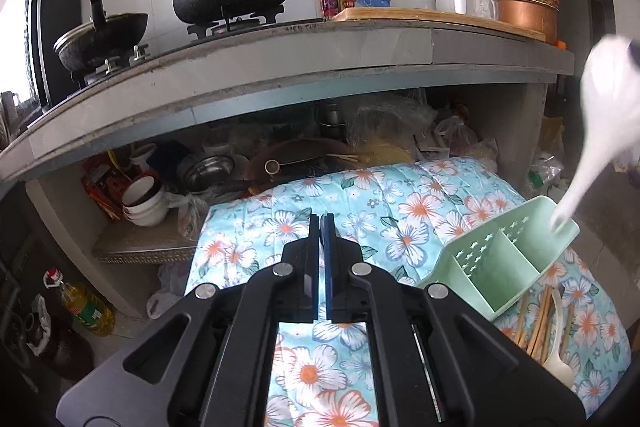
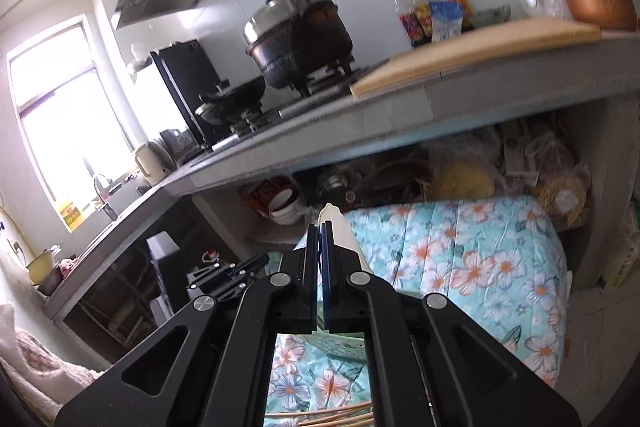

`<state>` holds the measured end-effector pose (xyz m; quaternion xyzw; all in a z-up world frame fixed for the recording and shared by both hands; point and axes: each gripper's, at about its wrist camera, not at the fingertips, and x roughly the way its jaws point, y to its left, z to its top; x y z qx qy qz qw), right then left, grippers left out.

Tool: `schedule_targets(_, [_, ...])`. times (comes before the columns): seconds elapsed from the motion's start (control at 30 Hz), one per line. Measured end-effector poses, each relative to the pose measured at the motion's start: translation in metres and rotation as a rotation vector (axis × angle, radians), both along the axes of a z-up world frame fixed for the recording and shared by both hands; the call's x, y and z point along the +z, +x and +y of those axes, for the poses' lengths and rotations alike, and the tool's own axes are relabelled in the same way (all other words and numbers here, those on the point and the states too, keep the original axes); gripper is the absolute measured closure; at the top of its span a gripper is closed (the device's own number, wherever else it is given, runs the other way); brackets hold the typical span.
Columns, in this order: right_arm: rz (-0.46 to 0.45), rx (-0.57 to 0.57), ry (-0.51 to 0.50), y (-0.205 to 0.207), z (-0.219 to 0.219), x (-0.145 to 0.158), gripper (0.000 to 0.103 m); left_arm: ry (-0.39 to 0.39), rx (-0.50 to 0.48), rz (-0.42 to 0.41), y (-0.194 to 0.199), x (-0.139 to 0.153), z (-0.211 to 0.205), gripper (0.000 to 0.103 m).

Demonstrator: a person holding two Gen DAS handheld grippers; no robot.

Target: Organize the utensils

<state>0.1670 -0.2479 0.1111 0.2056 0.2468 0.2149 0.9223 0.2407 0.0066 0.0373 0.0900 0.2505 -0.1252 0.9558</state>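
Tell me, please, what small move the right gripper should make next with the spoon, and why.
Probably lower the spoon straight down into the caddy's end compartment. The right gripper is shut on it, bowl up, and its handle tip seems to hang over that compartment. Chopsticks lie beside the caddy on the cloth.

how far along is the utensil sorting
Early. The green holder shows no utensils in its compartments. In hand: the right gripper is shut on a white spoon, its handle tip at the holder's far end. Left: chopsticks and another spoon lie on the floral cloth. The left gripper is shut, empty.
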Motion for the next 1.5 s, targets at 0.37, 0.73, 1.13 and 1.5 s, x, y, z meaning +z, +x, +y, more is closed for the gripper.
schedule_targets(0.37, [0.179, -0.006, 0.004, 0.048, 0.006, -0.068, 0.1, -0.155, -0.019, 0.064, 0.006, -0.006, 0.016, 0.081])
schedule_targets(0.73, [0.175, -0.07, -0.035, 0.037, -0.004, -0.069, 0.099, -0.24, -0.028, 0.01, -0.009, 0.004, 0.027, 0.053])
schedule_targets(1.13, [0.054, -0.166, -0.217, -0.025, -0.003, -0.049, 0.025, -0.302, -0.032, -0.047, -0.045, 0.018, 0.038, 0.038])
schedule_targets(1.5, [0.126, -0.273, -0.406, -0.079, 0.007, -0.087, 0.006, -0.299, -0.135, 0.024, -0.092, -0.003, 0.024, 0.032])
